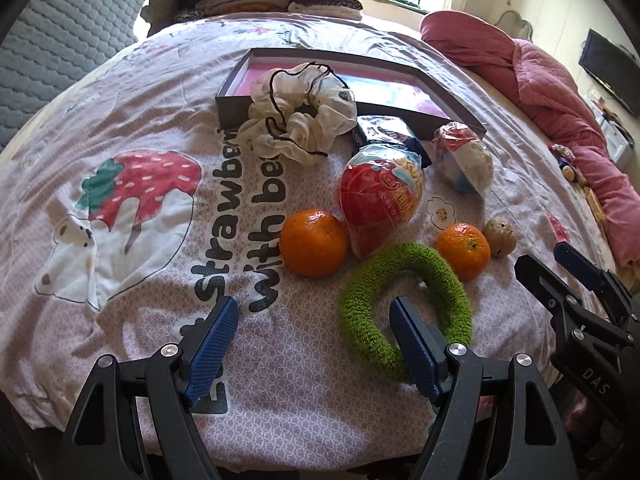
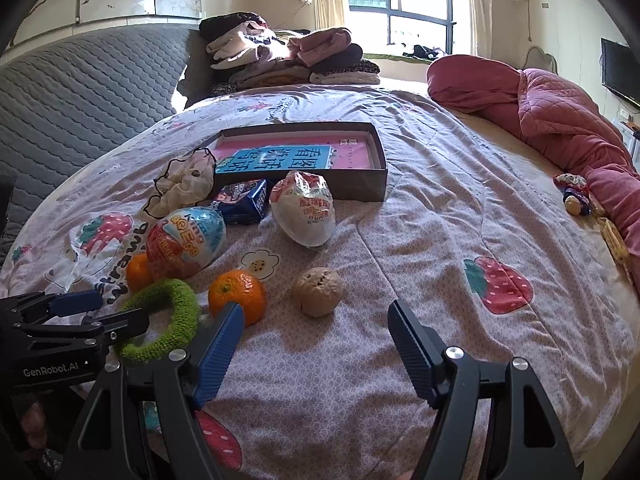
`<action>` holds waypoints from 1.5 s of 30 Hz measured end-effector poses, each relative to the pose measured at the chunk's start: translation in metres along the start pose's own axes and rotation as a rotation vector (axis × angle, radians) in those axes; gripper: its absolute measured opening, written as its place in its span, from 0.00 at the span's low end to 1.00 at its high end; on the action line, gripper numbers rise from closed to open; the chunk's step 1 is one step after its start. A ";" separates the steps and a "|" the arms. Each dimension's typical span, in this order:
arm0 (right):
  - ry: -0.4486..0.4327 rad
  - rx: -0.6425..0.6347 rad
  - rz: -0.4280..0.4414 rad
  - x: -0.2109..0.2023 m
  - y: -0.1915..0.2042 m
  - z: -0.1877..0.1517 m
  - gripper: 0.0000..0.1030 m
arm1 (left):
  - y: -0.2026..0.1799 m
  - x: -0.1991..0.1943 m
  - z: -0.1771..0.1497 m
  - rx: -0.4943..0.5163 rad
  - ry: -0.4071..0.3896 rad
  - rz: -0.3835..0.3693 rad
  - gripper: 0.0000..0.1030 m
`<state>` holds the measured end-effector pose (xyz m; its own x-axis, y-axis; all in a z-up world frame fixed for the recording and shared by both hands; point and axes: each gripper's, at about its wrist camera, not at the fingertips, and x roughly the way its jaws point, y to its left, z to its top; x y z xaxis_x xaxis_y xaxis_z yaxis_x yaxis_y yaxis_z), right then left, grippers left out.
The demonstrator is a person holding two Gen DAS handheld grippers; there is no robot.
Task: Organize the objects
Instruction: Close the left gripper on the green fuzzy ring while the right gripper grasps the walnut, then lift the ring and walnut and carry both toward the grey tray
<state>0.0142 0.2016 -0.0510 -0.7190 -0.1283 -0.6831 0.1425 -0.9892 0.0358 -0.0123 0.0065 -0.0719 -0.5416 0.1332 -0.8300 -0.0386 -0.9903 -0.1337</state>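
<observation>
On the strawberry-print bedspread lie a green knitted ring [image 1: 452, 280] [image 2: 186, 300], two oranges [image 1: 313, 242] [image 1: 464, 250] [image 2: 237, 294], a walnut [image 1: 499, 236] [image 2: 319, 291], two wrapped toy eggs [image 1: 380, 204] [image 1: 464, 160] [image 2: 184, 240] [image 2: 304, 212], a blue packet [image 2: 242, 200] and a white scrunchie [image 1: 300, 120] [image 2: 184, 184]. Behind them sits a shallow dark box [image 1: 232, 100] [image 2: 376, 184] with a pink-and-blue lining. My left gripper [image 1: 312, 312] [image 2: 120, 310] is open, its right finger over the ring's hole. My right gripper [image 2: 316, 312] [image 1: 550, 266] is open, just short of the walnut.
A rolled pink quilt [image 2: 560, 120] lies along the right side, with small toys [image 2: 574, 200] beside it. Folded clothes [image 2: 288, 56] are stacked at the far end of the bed. A grey quilted panel [image 2: 80, 80] stands at the left.
</observation>
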 end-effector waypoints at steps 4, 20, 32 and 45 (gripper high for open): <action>0.009 0.005 -0.032 0.009 -0.008 0.002 0.71 | 0.000 0.006 0.000 -0.005 0.004 0.003 0.77; 0.038 -0.072 -0.032 0.051 -0.002 0.005 0.55 | -0.017 0.016 0.002 0.033 -0.037 0.106 0.54; 0.019 -0.077 0.022 0.051 -0.001 0.002 0.34 | -0.009 0.006 -0.001 0.018 -0.050 0.035 0.12; 0.000 -0.065 0.051 0.032 0.000 0.003 0.34 | 0.007 -0.014 -0.006 0.006 -0.082 0.031 0.12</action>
<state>-0.0108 0.1969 -0.0707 -0.7099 -0.1785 -0.6813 0.2227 -0.9746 0.0233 0.0000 -0.0021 -0.0644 -0.6096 0.0989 -0.7865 -0.0254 -0.9941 -0.1053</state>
